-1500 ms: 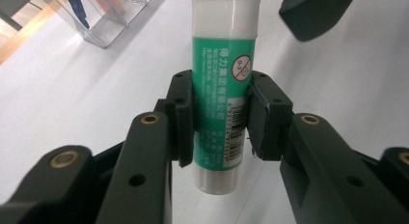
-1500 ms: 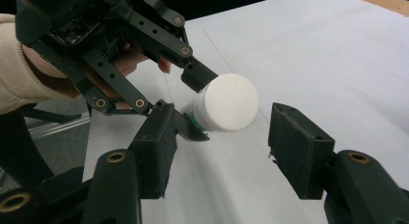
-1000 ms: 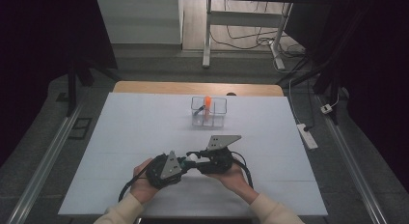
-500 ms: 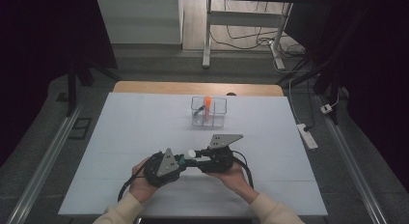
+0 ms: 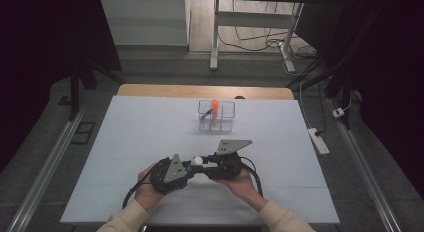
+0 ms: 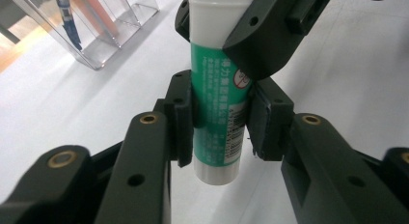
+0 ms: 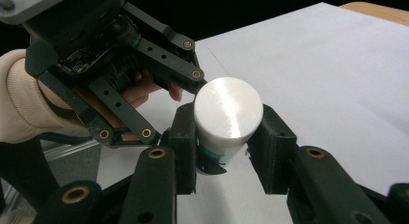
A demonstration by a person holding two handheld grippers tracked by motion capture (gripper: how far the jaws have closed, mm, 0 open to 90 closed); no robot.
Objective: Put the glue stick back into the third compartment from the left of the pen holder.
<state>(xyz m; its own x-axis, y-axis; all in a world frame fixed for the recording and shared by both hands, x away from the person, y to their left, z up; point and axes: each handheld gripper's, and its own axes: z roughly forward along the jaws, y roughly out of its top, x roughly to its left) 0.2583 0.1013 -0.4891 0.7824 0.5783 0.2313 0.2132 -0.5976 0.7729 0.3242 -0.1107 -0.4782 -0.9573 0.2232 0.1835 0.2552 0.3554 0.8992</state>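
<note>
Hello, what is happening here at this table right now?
A person holds a gripper in each hand over the near part of a white table. Both grippers grip one green and white glue stick: the left gripper closes on its green body and the right gripper on its white cap. It looks as if the cap is about to be pulled or twisted off, though it is not yet off. Farther back stands a clear organizer holding an orange pen.

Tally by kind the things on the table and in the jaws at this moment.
Glue stick, green and white, clamped between both grippers: 1
Clear divided organizer: 1
Orange pen standing in the organizer: 1
Blue pen in the organizer: 1
Total: 4
</note>
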